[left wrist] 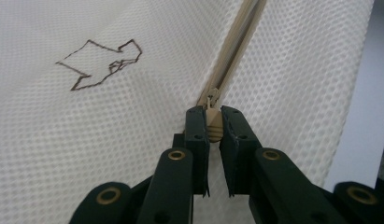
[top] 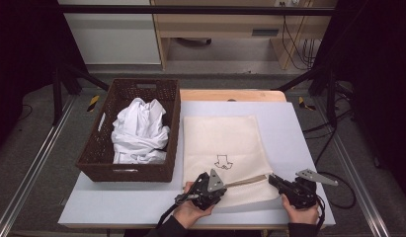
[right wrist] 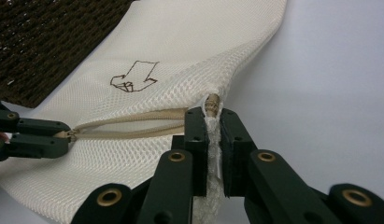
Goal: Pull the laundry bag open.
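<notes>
A cream mesh laundry bag (top: 220, 140) lies flat on the white table, with a small line drawing (top: 223, 162) on it. Its beige zipper (top: 246, 180) runs along the near edge, and in the right gripper view (right wrist: 133, 123) its two tapes stand slightly apart. My left gripper (top: 226, 186) is shut on the zipper pull tab (left wrist: 214, 129). My right gripper (top: 270, 177) is shut on the bag's corner at the zipper's end (right wrist: 212, 105). Farther off in the right gripper view, the left gripper (right wrist: 68, 137) holds the slider.
A dark woven basket (top: 97, 158) holding a bundle of white cloth (top: 140, 131) stands on the table's left, touching the bag's left side. The bare white table top (top: 289, 133) extends to the right of the bag. A wooden desk (top: 215, 24) stands beyond the table.
</notes>
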